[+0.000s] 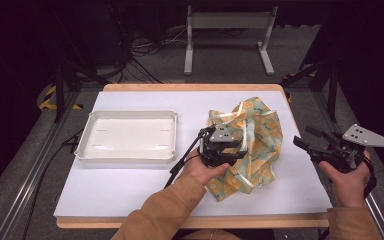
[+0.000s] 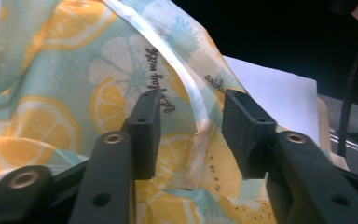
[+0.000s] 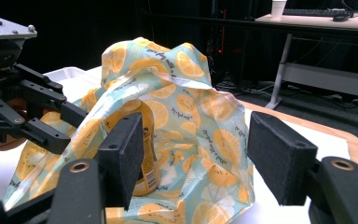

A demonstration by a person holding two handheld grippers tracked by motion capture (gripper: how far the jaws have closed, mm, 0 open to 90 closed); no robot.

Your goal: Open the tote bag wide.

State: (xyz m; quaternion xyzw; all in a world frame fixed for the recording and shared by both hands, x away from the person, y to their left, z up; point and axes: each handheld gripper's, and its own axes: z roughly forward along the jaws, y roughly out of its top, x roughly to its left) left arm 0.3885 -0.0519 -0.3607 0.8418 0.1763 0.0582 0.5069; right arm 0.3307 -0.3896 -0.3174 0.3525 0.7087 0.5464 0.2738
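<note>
1. A white tray [image 1: 128, 135] sits empty at the table's left.
2. The left gripper [image 1: 223, 150] reaches into the lemon-print bag [image 1: 250, 145] at mid-table, jaws half-spread around its rim seam, not yet pinching.
3. A bottle [image 3: 145, 140] stands inside the bag.
4. The right gripper [image 1: 312, 144] waits apart, spread; next it likely must reach the bottle.

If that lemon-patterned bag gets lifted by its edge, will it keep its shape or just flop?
The thin lemon-print plastic bag lies crumpled and creased, so it would probably sag and fold. A yellow bottle seems to stand inside, so it may hang heavy and swing. The glossy film looks somewhat slippery between the left gripper pads.
</note>
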